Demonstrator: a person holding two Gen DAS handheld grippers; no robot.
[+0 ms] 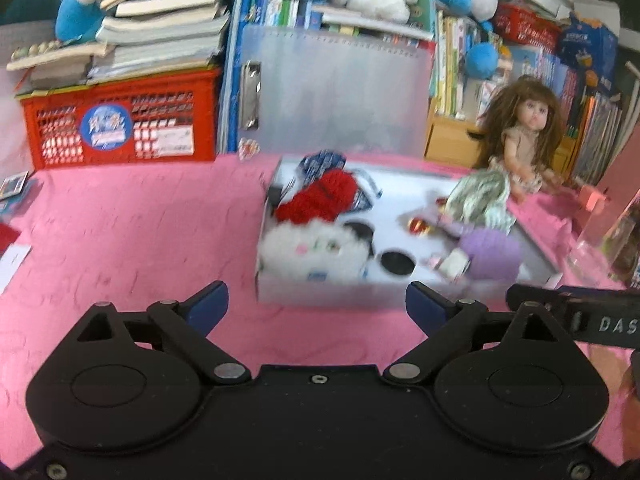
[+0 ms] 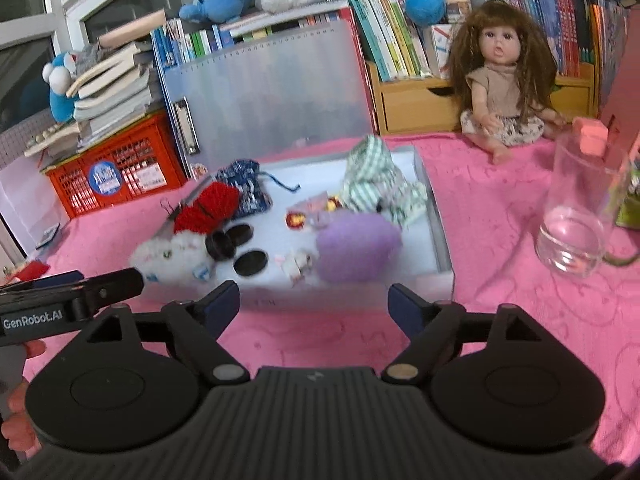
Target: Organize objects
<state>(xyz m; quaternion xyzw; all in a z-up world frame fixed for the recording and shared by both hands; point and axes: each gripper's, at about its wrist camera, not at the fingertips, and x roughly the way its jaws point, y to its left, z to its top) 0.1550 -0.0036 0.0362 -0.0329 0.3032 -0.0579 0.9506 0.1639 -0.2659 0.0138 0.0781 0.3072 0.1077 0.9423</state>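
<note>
Pink textured cloth (image 2: 500, 208) covers table; stacked books, red plastic crate (image 1: 120, 124), plush toys along back edge. Long-haired doll in beige dress (image 2: 504, 80) sits at back right, clear glass jar (image 2: 576, 216) beside it. Shallow white tray (image 2: 436, 216) mid-cloth holds red knitted piece (image 2: 208, 206), white fluffy toy (image 2: 172, 254), black round lids (image 2: 250, 262), lilac pouch (image 2: 356, 250), green striped fabric (image 2: 376, 180). Left gripper (image 1: 316, 308) and right gripper (image 2: 314, 306) just before tray's near edge, jaws wide apart, empty, touching nothing.

A textured pink cloth (image 2: 500, 216) carries a clear glass cup (image 2: 576, 216), beside a matt white box (image 2: 436, 216).
</note>
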